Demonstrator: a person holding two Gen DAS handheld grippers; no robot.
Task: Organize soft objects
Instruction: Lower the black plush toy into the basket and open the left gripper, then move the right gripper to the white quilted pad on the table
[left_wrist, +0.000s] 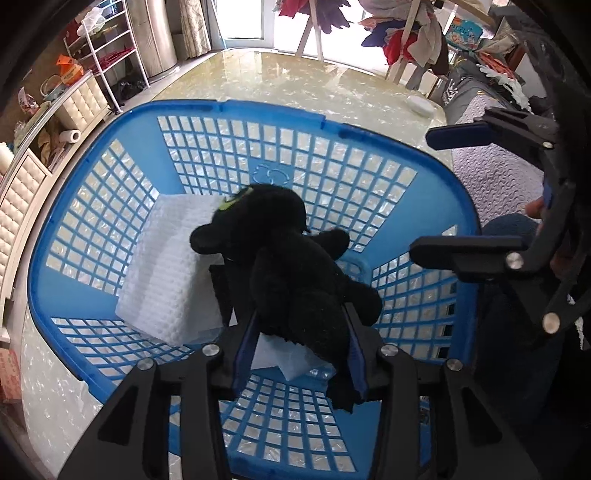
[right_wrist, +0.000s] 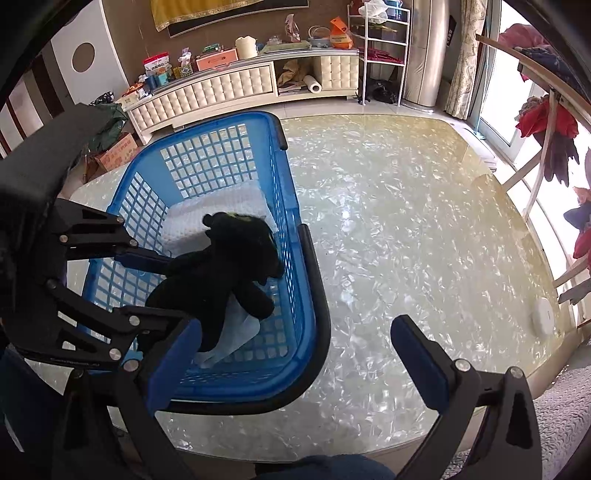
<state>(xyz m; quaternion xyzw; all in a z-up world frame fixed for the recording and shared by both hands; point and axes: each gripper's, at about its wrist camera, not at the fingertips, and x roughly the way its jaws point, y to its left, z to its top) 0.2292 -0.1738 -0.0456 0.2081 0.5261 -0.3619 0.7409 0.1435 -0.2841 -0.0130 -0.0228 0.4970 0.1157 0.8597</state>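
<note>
Black plush toy (left_wrist: 295, 266) is held in the left gripper (left_wrist: 301, 354), clamped at its lower body between the blue-padded fingers, jaws narrowed onto the fabric. Toy is suspended inside the blue plastic lattice basket (left_wrist: 258, 114), just above the folded white waffle-textured cloth (left_wrist: 173, 273) on the basket floor; contact with the cloth cannot be told. Long axis runs away from the gripper, head at the far end, toward the far wall. Right gripper (right_wrist: 295, 354) is seen wide open, empty, over the pearly desk (right_wrist: 424, 240) beside the basket. Release judged to be next; left is the nearer one
</note>
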